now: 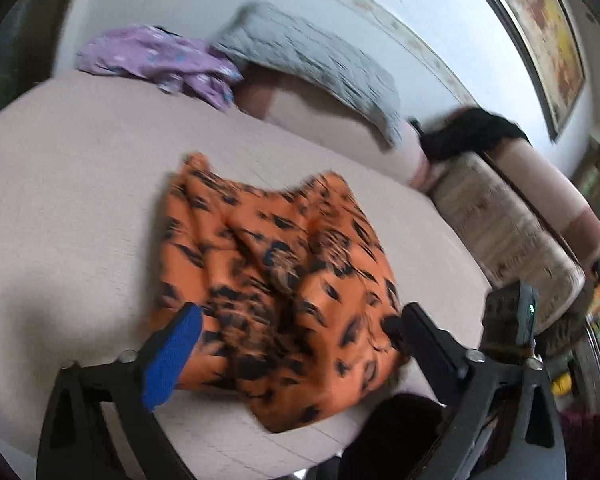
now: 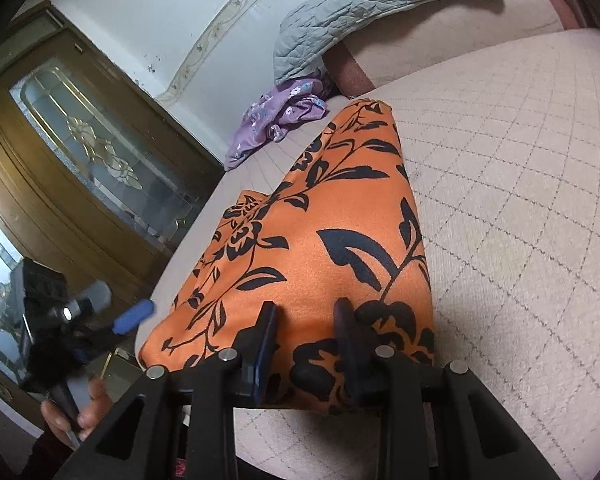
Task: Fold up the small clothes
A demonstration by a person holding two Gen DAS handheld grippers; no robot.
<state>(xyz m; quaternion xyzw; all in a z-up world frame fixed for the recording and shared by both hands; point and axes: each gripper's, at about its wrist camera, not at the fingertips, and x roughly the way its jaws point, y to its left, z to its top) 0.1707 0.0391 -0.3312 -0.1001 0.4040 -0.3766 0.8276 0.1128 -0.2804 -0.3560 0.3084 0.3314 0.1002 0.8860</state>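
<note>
left gripper (image 1: 296, 320) jaws wide, right gripper (image 2: 306, 314) part-open

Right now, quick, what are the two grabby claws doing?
Left gripper: open, holding nothing, above the orange cloth.
Right gripper: partly open over the cloth's near edge; a grip cannot be told.

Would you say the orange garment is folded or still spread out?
Folded, at least partly: the orange garment lies as a compact bundle with a rounded doubled edge on the sofa. Whether folding is finished, cannot tell.
</note>
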